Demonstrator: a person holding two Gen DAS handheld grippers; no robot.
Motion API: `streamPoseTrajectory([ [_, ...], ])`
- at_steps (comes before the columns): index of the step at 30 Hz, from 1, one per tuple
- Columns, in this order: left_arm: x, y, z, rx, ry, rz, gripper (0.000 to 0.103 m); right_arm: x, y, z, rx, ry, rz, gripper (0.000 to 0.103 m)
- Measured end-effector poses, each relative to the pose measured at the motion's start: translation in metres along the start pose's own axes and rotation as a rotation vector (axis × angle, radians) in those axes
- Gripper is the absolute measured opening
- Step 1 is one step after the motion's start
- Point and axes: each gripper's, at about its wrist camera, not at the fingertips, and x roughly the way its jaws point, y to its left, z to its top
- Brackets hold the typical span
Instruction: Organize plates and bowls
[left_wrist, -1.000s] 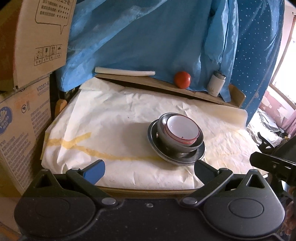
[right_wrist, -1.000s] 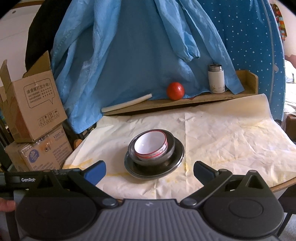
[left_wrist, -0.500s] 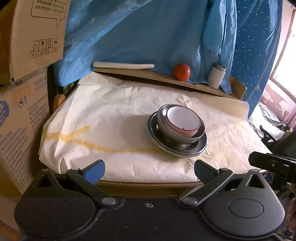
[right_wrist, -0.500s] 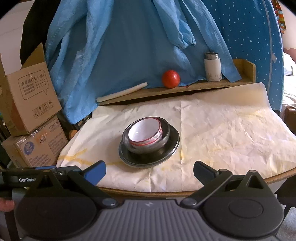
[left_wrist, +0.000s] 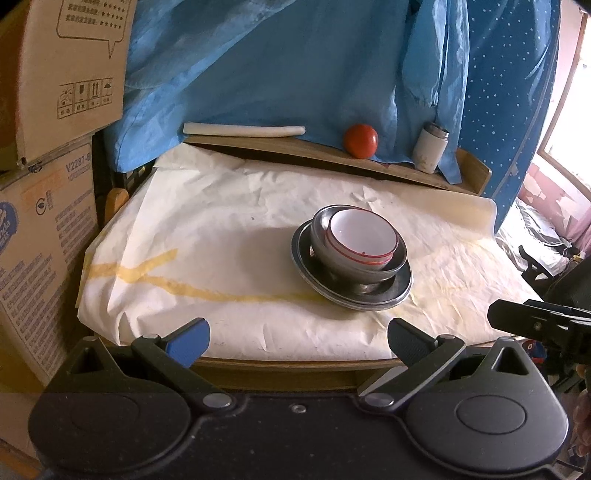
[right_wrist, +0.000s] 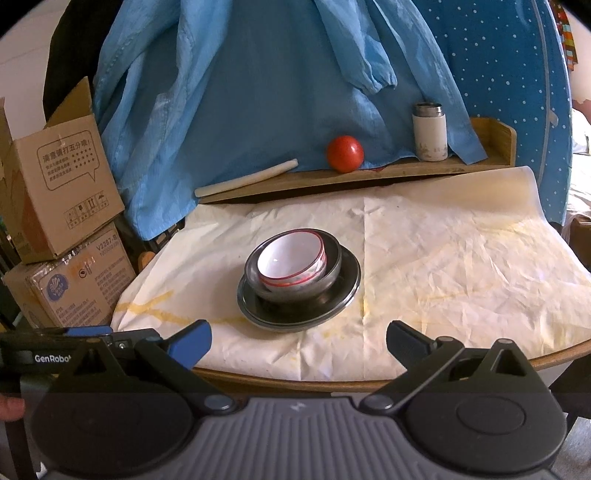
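Paper covers the desk (right_wrist: 443, 258), where a white bowl (right_wrist: 291, 258) sits inside a metal bowl (right_wrist: 332, 264) on a plate (right_wrist: 347, 291). Left gripper (left_wrist: 298, 341) and right gripper (right_wrist: 298, 341) hover level at the near edge, jaws wide apart, holding nothing.

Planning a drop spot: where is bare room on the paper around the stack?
Free: paper right of the plate, out to the table edge; paper left of the stack, toward the boxes; the strip between stack and shelf. Crowded: the shelf, holding roll, tomato and flask.
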Motion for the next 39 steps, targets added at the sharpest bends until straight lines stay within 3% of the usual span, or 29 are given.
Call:
streamPoseTrajectory([
  [39,0.005,0.0013,0.0014,0.017,0.028,-0.003,0.102,0.0033,-0.0004,0.0022,-0.006,0.006,0.003,0.103],
])
